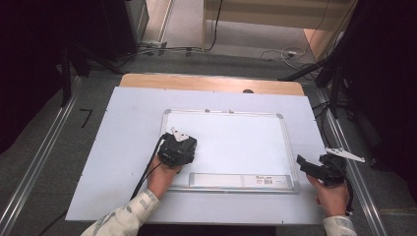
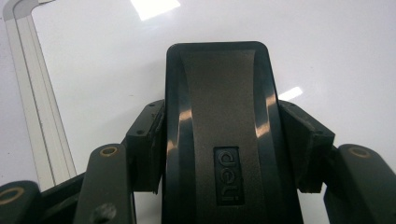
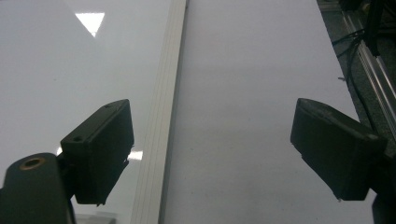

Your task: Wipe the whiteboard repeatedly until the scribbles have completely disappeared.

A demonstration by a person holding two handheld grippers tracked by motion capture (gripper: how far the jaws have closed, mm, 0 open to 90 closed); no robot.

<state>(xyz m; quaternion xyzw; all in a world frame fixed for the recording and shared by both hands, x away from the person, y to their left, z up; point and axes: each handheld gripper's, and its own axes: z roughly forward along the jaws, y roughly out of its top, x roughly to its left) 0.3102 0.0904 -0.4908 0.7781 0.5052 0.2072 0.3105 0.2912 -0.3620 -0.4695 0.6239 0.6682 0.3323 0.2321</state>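
Gloss against matt

The eraser [image 2: 219, 135] is black plastic, glossy at its edges, grainy matt down the middle. The whiteboard [image 1: 231, 142] is smooth, shiny white, framed in pale brushed metal. The desk [image 1: 211, 82] shows wood at its upper edge.

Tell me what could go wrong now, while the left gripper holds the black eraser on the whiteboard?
The left gripper pinches the black eraser only by its smooth sides, so it may slip or twist when pushed. It works close to the whiteboard frame, where it could catch. The right gripper is open beside the board, so the board may slide.
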